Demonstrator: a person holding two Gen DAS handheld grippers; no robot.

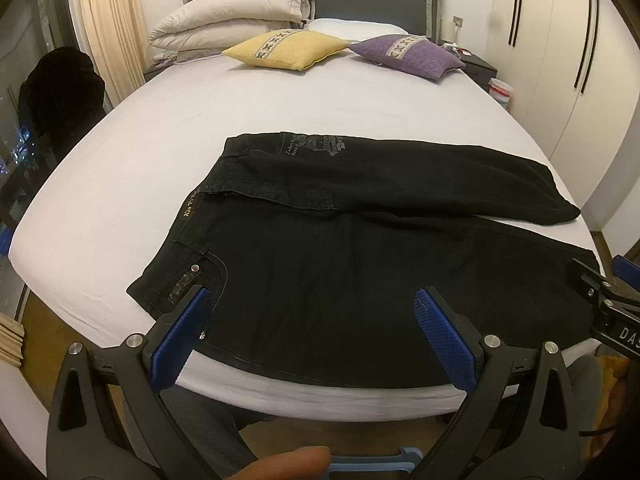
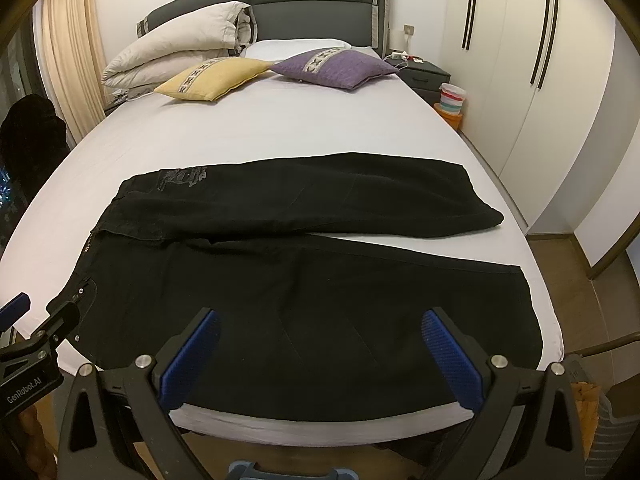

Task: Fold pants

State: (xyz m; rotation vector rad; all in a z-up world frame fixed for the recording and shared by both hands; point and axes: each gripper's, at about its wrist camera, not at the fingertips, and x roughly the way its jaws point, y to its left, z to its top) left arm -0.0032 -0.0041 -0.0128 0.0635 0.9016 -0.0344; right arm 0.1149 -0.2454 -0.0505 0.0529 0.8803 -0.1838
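White sheeting is covering the bed (image 1: 120,184) on which the work is lying, and both cameras are looking down across its near edge. Nearest the lens, the left gripper (image 1: 316,300) is hovering with its blue-padded fingers (image 1: 180,336) spread wide and nothing between them, poised above the waistband end of the pants (image 1: 340,264). The right gripper (image 2: 320,326) is likewise standing wide apart and empty, hanging over the near leg toward the hem. A fingertip of the person is showing at the bottom edge of the left wrist view. The black pants are lying flat across the foot of the bed, waist to the left and legs running right, the two legs splaying apart toward the hems; a pale printed design is showing near the far waist corner. Further back, a yellow cushion (image 2: 212,78) and a purple cushion (image 2: 336,66) are resting side by side, with a folded beige duvet (image 2: 176,48) stacked against the grey headboard (image 2: 312,0). White wardrobe doors (image 2: 520,80) are standing along the right.
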